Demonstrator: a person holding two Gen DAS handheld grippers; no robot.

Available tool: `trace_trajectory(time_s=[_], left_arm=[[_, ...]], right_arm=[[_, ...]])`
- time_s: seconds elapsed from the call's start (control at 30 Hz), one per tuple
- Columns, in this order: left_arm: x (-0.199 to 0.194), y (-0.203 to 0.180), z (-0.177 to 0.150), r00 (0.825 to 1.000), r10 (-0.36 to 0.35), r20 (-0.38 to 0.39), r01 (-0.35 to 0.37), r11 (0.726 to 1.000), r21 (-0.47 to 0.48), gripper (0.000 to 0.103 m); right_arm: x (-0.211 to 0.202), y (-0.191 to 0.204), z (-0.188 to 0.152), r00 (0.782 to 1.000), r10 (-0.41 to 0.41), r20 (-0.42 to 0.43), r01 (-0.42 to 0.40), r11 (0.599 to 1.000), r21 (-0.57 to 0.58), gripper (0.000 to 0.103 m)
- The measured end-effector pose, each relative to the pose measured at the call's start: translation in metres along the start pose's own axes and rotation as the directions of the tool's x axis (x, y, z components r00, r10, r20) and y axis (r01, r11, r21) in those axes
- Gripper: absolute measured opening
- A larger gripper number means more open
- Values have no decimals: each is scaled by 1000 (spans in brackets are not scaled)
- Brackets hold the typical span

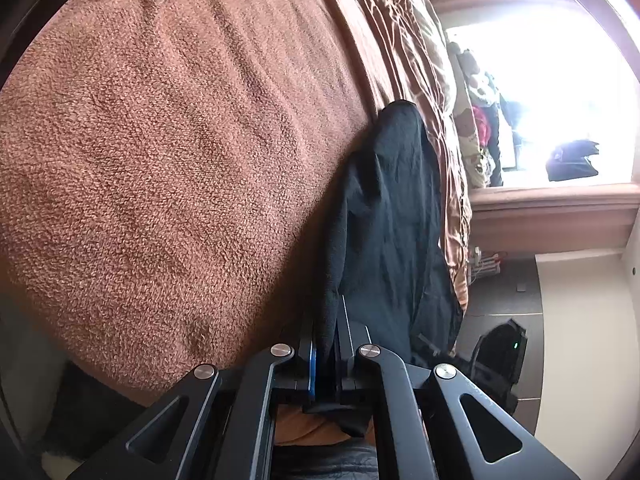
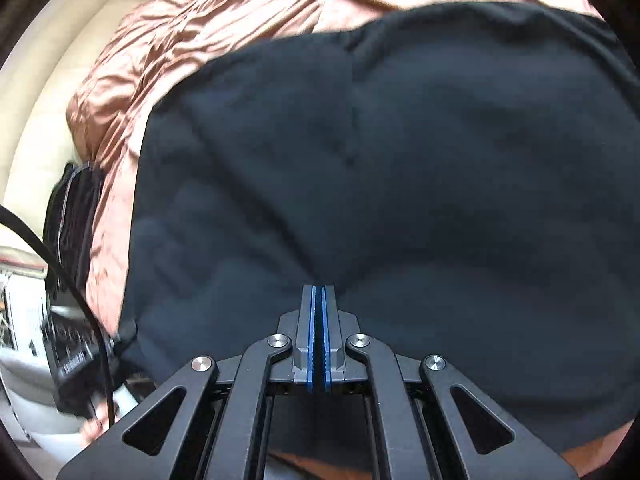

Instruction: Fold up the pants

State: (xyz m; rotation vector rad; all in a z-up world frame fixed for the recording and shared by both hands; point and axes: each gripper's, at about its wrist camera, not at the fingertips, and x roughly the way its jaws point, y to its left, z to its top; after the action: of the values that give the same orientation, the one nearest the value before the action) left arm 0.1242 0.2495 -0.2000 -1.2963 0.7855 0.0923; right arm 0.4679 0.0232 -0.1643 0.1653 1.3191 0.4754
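Pinching a fold of the black pants [image 1: 394, 216], the left gripper [image 1: 326, 336] sits at lower centre; the right gripper [image 2: 319, 300], closed, grips the pants' edge on the blanket [image 1: 168, 152].

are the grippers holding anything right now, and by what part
Both grip the black pants: left gripper pinches a bunched edge, right gripper a fabric edge; which part can't be told.

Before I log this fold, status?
Left gripper shut on black pants. Right gripper shut on pants. Pants over brown blanket. Nothing blocking.
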Motion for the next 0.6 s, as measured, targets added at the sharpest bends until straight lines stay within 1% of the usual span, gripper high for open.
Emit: trace_trajectory(time_s=[0.13, 0.17, 0.2, 0.23, 0.27, 0.3, 0.43, 0.5, 0.6], left_arm=[[2, -1, 5, 1000, 1, -16, 0, 1000, 10, 6], [2, -2, 7, 1000, 4, -19, -4, 1000, 8, 10], [3, -2, 8, 1000, 14, -19, -14, 1000, 6, 23], [3, -2, 11, 1000, 15, -15, -14, 1000, 4, 29], [3, -3, 14, 1000, -9, -9, 9, 1000, -1, 36], [3, -4, 16, 1000, -17, -6, 17, 1000, 1, 39], [11, -12, 27, 1000, 5, -13, -5, 1000, 30, 41], [14, -16, 32, 1000, 12, -14, -12, 999, 42, 41], [20, -22, 38, 1000, 24, -14, -23, 997, 67, 41]], right_arm=[[-5, -2, -13, 1000, 14, -15, -14, 1000, 2, 0], [-7, -3, -16, 1000, 15, -20, -15, 1000, 1, 0], [-7, -3, -19, 1000, 13, -24, -13, 1000, -2, 0], [-8, -4, -22, 1000, 11, -27, -11, 1000, -4, 0], [-8, -4, -25, 1000, 8, -28, -9, 1000, -5, 0], [-8, -2, -29, 1000, 3, -25, -3, 1000, -9, 0], [-9, 1, -32, 1000, -8, -13, 8, 1000, -17, 0], [-3, 8, -34, 1000, -14, -10, 14, 1000, -24, 0], [-3, 7, -38, 1000, -9, -7, 9, 1000, -23, 0]])
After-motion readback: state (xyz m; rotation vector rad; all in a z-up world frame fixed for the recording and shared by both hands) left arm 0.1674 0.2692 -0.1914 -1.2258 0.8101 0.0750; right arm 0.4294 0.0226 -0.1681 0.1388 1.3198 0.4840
